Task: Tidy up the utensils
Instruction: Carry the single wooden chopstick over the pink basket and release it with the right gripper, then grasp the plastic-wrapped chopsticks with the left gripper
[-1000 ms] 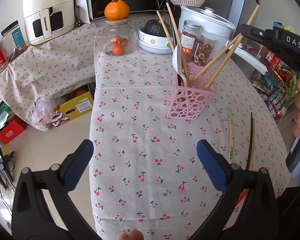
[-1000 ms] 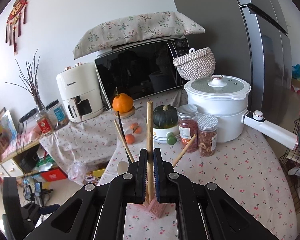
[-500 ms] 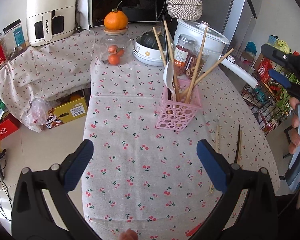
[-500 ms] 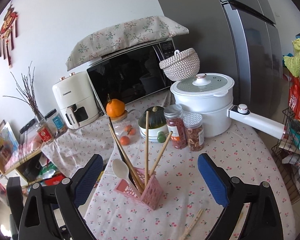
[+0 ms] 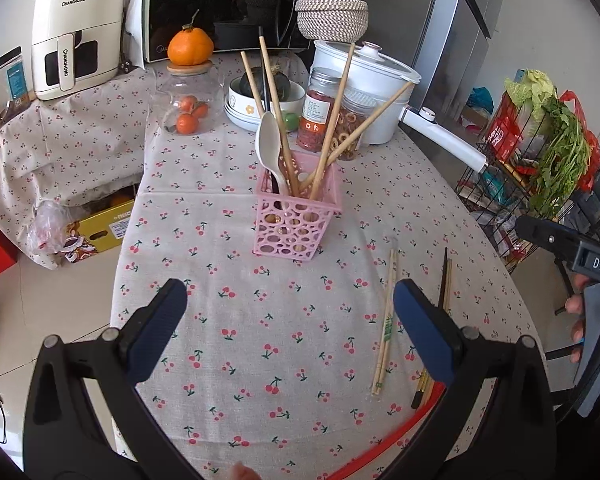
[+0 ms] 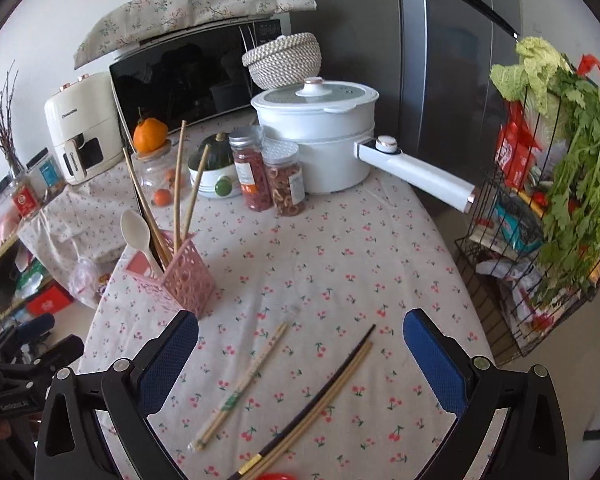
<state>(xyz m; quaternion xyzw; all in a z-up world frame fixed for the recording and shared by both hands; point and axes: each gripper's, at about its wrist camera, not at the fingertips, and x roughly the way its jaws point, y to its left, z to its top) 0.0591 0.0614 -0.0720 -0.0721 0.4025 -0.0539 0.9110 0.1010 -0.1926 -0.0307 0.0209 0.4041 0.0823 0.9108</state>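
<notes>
A pink perforated holder (image 5: 296, 220) (image 6: 180, 276) stands on the cherry-print tablecloth with several wooden chopsticks and a white spoon (image 5: 270, 144) (image 6: 137, 232) upright in it. On the cloth lie a banded pale chopstick pair (image 5: 386, 326) (image 6: 242, 386) and a dark and wooden set (image 6: 320, 402) (image 5: 445, 280). My right gripper (image 6: 300, 358) hangs open above these loose chopsticks, holding nothing. My left gripper (image 5: 290, 328) is open over the cloth in front of the holder, also with nothing in it. In the left wrist view the right gripper's body (image 5: 572, 256) shows at the right edge.
At the back of the table are a white pot with a long handle (image 6: 320, 148), two jars (image 6: 268, 178), a bowl with a squash (image 5: 264, 96) and a glass jar under an orange (image 5: 188, 96). A wire rack of greens (image 6: 548, 208) stands right of the table. A red item (image 5: 392, 436) lies at the near edge.
My right gripper let go of a chopstick into the pink holder, opened wide, drew back and tipped down over the loose chopsticks. The left gripper pulled back a little, staying open.
</notes>
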